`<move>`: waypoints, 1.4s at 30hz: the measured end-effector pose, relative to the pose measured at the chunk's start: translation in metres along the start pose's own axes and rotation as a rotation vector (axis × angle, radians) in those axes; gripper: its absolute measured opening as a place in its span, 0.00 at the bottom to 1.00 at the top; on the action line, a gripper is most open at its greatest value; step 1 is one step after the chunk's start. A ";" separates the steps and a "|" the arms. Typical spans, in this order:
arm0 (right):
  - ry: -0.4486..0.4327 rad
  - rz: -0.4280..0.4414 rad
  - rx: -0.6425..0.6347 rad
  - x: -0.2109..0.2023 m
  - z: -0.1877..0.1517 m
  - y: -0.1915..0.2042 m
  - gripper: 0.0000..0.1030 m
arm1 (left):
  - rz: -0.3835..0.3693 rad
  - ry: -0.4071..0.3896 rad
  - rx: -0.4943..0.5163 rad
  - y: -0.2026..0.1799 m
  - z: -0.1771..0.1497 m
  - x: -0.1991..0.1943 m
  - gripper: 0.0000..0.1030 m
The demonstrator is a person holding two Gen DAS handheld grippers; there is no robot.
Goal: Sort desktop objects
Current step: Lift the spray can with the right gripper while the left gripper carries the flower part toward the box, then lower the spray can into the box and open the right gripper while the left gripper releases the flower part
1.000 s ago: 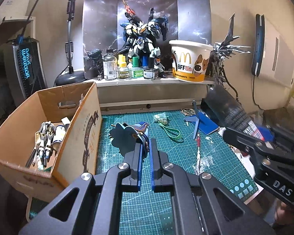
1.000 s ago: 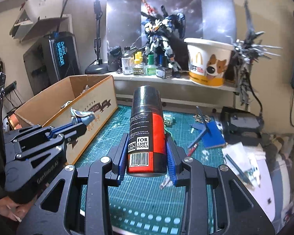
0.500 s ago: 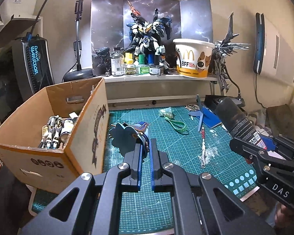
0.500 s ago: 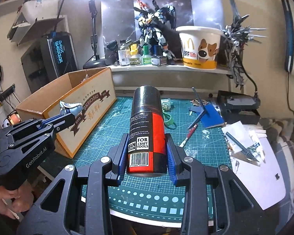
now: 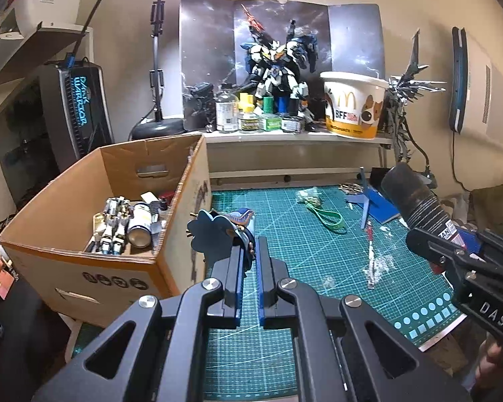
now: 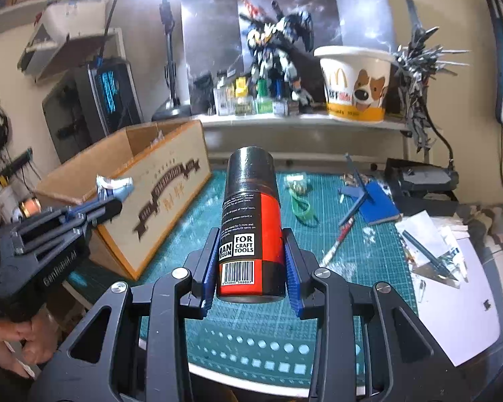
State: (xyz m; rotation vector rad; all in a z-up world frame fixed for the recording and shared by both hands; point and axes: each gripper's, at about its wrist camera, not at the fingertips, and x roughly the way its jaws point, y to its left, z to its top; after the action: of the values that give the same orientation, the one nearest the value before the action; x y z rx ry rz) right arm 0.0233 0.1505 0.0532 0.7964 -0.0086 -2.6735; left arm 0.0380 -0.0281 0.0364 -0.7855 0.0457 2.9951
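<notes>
A spray can [image 6: 251,231] is clamped in the right gripper [image 6: 249,268] above the cutting mat [image 6: 318,301]; a small model part [image 5: 224,231], clamped in the left gripper [image 5: 248,268] beside the cardboard box [image 5: 84,268], could be twisted loose.

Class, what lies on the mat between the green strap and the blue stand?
Bare cutting mat separates the green strap from the blue stand; the left wrist view shows it.

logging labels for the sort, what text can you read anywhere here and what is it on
"FOR CRAFT TOOLS": spray can in the right gripper; its small print and barcode digits are too small.
"BFF": dog-print bucket on the shelf, beside golden arches.
"DARK WARRIOR": black tower on the left.
"DAS": right gripper body.
"GenRobot.AI": left gripper body.
Cardboard box banner and shelf bottles: unreadable.
</notes>
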 end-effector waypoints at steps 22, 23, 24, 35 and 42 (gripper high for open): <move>-0.020 0.232 -0.106 0.022 0.013 0.084 0.31 | 0.144 -0.112 -0.100 0.077 -0.006 -0.045 0.06; -0.022 0.242 -0.112 0.022 0.014 0.088 0.31 | 0.153 -0.111 -0.104 0.081 -0.007 -0.046 0.06; -0.024 0.252 -0.117 0.022 0.014 0.092 0.31 | 0.162 -0.110 -0.107 0.084 -0.008 -0.048 0.06; -0.038 0.364 -0.174 0.022 0.020 0.135 0.31 | 0.266 -0.097 -0.157 0.120 -0.017 -0.065 0.06; -0.032 0.416 -0.200 0.025 0.018 0.154 0.31 | 0.306 -0.086 -0.182 0.135 -0.022 -0.071 0.06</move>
State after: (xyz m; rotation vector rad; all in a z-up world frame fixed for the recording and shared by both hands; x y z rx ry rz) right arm 0.0451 -0.0040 0.0707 0.6109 0.0756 -2.2515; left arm 0.1033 -0.1668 0.0542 -0.7221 -0.1220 3.3587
